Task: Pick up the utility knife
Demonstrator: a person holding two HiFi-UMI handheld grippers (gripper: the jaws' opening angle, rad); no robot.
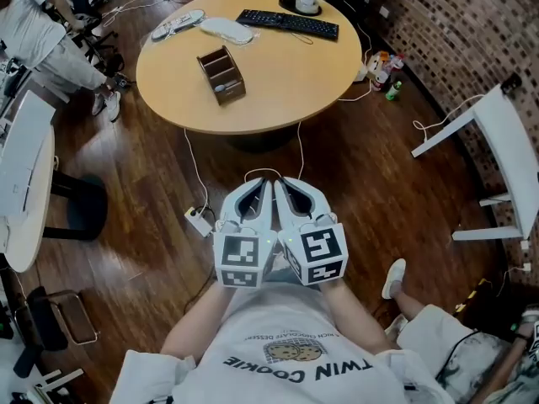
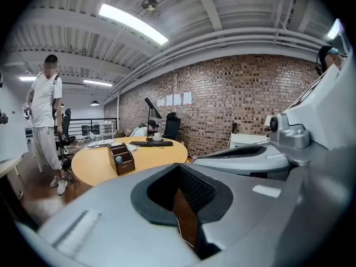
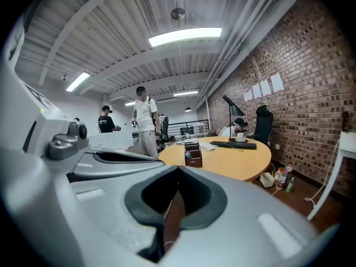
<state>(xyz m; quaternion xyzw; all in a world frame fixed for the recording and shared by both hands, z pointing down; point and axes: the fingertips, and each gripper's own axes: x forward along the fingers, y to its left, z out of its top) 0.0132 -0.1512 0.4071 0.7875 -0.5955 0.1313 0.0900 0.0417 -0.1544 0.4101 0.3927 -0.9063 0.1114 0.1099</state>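
left claw (image 1: 261,185) and right claw (image 1: 286,185) side by side above wooden floor (image 1: 143,225), both pressed together (nothing held), round worktop (image 1: 286,82) ahead

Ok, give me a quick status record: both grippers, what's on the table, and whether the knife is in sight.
left gripper: jaws together, empty, over the floor short of the table
right gripper: jaws together, empty, right beside the left one
table: round, wooden
on table: brown organizer, black keyboard
utility knife: cannot be made out in any view
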